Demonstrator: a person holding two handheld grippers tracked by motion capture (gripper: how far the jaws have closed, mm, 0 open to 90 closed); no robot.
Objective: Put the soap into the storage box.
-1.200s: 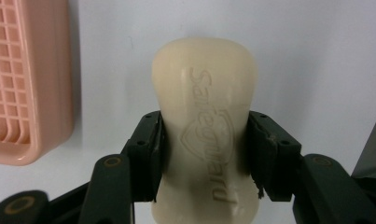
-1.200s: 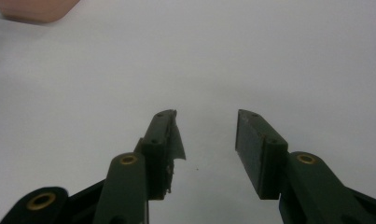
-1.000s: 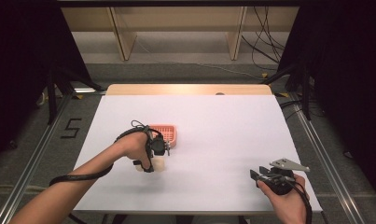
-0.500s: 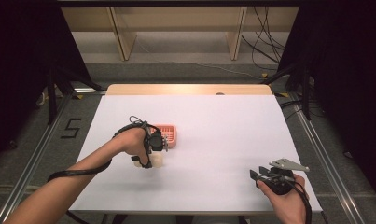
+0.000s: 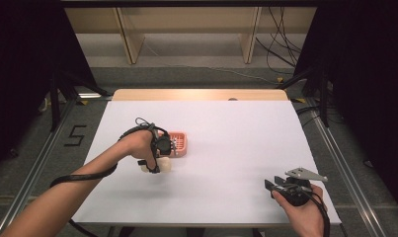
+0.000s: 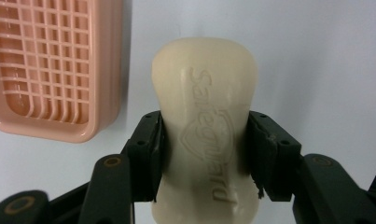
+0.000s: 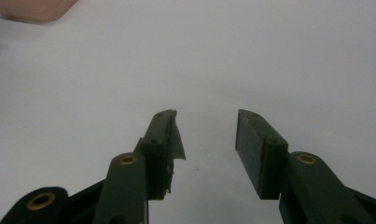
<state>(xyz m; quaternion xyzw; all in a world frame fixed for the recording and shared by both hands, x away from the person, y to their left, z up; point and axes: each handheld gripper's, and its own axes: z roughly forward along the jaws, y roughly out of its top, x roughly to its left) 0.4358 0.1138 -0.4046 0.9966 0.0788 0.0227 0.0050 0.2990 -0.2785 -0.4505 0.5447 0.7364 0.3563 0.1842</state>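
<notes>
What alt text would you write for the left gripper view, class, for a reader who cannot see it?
The left gripper has its two black jaws closed on the sides of a cream bar of soap with embossed lettering, over a white table. A pink slatted soap dish lies beside the soap, upper left, apart from it.

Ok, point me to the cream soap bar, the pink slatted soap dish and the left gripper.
cream soap bar point(image 6: 206, 93), left gripper view, embossed top face
pink slatted soap dish point(image 6: 50, 60), left gripper view, grid floor
left gripper point(image 6: 205, 154), left gripper view, between fingertips
</notes>
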